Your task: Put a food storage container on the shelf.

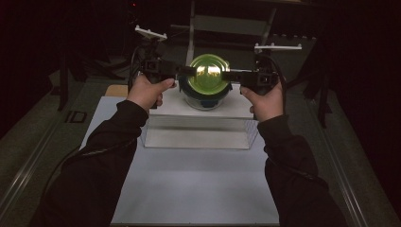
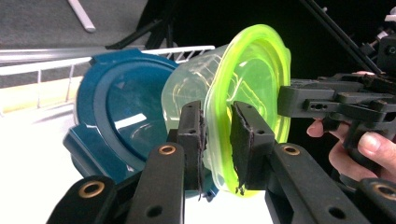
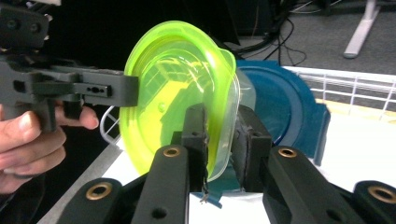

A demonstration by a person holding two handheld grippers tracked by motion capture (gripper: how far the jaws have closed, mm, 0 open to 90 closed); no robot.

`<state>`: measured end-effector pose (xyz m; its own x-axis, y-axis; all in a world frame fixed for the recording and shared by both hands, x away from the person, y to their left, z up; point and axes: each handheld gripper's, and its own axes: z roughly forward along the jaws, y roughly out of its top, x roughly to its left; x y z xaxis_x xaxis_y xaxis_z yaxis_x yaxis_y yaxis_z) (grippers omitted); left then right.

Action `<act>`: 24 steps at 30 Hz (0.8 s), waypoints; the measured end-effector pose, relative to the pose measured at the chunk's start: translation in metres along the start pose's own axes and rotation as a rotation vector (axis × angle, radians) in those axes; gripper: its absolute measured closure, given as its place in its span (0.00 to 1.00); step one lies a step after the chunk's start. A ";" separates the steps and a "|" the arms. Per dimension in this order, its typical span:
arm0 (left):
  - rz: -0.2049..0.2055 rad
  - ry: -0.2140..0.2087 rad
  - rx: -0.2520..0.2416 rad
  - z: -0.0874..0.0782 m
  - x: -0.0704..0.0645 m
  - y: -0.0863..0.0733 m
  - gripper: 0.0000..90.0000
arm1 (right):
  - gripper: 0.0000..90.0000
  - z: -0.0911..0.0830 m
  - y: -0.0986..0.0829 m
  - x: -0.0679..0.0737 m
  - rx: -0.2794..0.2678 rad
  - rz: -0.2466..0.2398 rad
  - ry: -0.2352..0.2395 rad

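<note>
Above desk [image 1: 198, 179], L tool [image 2: 217, 140] & R tool [image 3: 223, 135] both pinch lime lid [image 1: 207, 72] rim of clear container [image 2: 196, 93], over blue lid [image 2: 126, 116]. Light, flexy, slick plastic; grip rim lip.

Lidded tub [image 1: 208, 72] above second tub [image 1: 206, 98] — left claw [image 1: 185, 70], right claw [image 1: 228, 74] flanking.

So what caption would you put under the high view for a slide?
Two handheld tools, left tool and right tool, grip opposite edges of a clear container with yellow-green lid above a blue lid.
</note>
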<state>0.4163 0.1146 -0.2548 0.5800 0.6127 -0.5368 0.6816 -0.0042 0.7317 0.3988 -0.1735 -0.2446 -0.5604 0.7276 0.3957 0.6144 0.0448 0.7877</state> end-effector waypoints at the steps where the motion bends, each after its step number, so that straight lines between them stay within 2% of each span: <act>1: -0.003 0.002 -0.002 0.001 0.001 0.001 0.81 | 0.81 0.001 0.001 -0.001 0.001 0.007 -0.008; 8: -0.016 0.019 -0.029 0.007 0.008 0.005 0.73 | 0.75 0.011 0.009 -0.006 0.007 0.030 -0.043; 12: -0.033 0.011 -0.046 0.011 0.012 0.006 0.71 | 0.73 0.015 0.012 -0.013 0.011 0.084 -0.031; 17: -0.042 0.034 -0.072 0.013 0.018 0.005 0.65 | 0.69 0.019 0.015 -0.014 0.004 0.089 -0.036; 20: -0.033 0.045 -0.076 0.013 0.019 0.006 0.61 | 0.66 0.020 0.016 -0.014 0.002 0.087 -0.040; 24: -0.037 0.041 -0.109 0.009 0.017 0.008 0.56 | 0.53 0.018 0.018 -0.013 -0.011 0.069 -0.043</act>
<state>0.4352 0.1183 -0.2622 0.5353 0.6429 -0.5479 0.6483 0.1031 0.7544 0.4275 -0.1696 -0.2443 -0.4922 0.7576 0.4287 0.6446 -0.0138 0.7644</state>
